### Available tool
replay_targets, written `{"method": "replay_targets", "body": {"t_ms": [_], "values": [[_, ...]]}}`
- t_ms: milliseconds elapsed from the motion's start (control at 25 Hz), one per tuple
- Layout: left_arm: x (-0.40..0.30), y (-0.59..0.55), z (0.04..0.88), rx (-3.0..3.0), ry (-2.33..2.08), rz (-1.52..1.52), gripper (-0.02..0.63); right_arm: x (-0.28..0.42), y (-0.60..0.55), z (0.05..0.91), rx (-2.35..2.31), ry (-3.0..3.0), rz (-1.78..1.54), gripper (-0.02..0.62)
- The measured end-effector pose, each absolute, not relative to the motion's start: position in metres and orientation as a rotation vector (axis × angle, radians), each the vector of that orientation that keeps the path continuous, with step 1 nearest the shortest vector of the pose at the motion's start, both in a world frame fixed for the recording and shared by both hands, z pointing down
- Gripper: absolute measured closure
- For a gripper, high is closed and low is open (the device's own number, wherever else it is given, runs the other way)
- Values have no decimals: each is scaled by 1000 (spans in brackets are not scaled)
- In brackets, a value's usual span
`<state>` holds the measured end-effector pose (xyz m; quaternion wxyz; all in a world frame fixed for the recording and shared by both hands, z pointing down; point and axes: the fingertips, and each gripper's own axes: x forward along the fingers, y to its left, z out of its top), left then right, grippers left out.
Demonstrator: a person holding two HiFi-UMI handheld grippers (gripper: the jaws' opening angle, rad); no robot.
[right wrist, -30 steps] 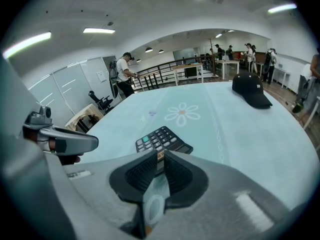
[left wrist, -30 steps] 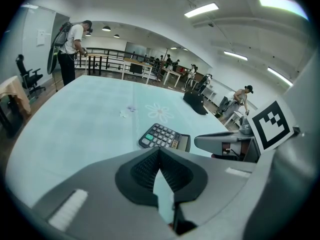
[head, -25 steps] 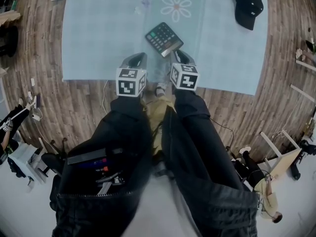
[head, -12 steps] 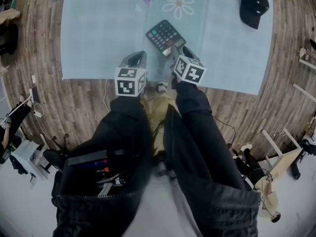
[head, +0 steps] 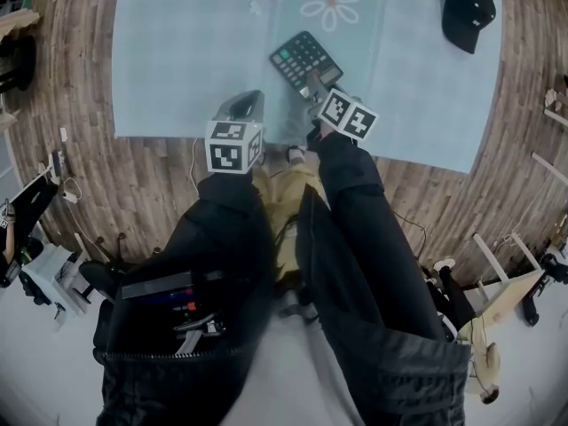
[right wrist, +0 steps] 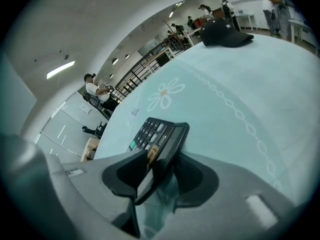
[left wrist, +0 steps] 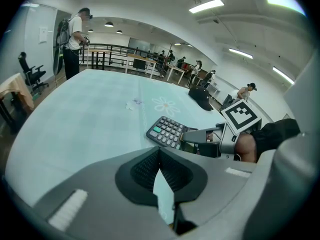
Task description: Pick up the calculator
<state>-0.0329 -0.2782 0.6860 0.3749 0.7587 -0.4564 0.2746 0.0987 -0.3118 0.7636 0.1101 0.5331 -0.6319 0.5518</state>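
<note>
A: Start big: pale mat (head: 177, 51) on the wood floor, calculator (head: 304, 59) lying on it, well apart from the black cap (head: 469, 7). What worries you?

B: The right gripper (head: 312, 91) has only the calculator's near end between its jaws. They're closing on it, and I judge they're not clamped yet. Held that far from its middle, it could pivot and droop once lifted.

A: And the left gripper (head: 241, 106)?

B: Hanging just beside, jaws slightly apart, nothing in them. No help if the calculator slips.

A: Smallest thing?

B: The pads look set to land on the display end. That's probably smooth plastic, so a shallow pinch may squeeze it out
</note>
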Motion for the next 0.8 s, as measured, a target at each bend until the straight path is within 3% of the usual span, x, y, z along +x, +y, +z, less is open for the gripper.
{"method": "replay_targets", "body": {"t_ms": [360,800], "values": [[-39,-278,679,1955,-1190,679,609,96,-313,746,1604,-1892,1811,529],[-41,-285,636,2030,-1222,592,609,98,-320,669,1673,-2117,1612,541]]}}
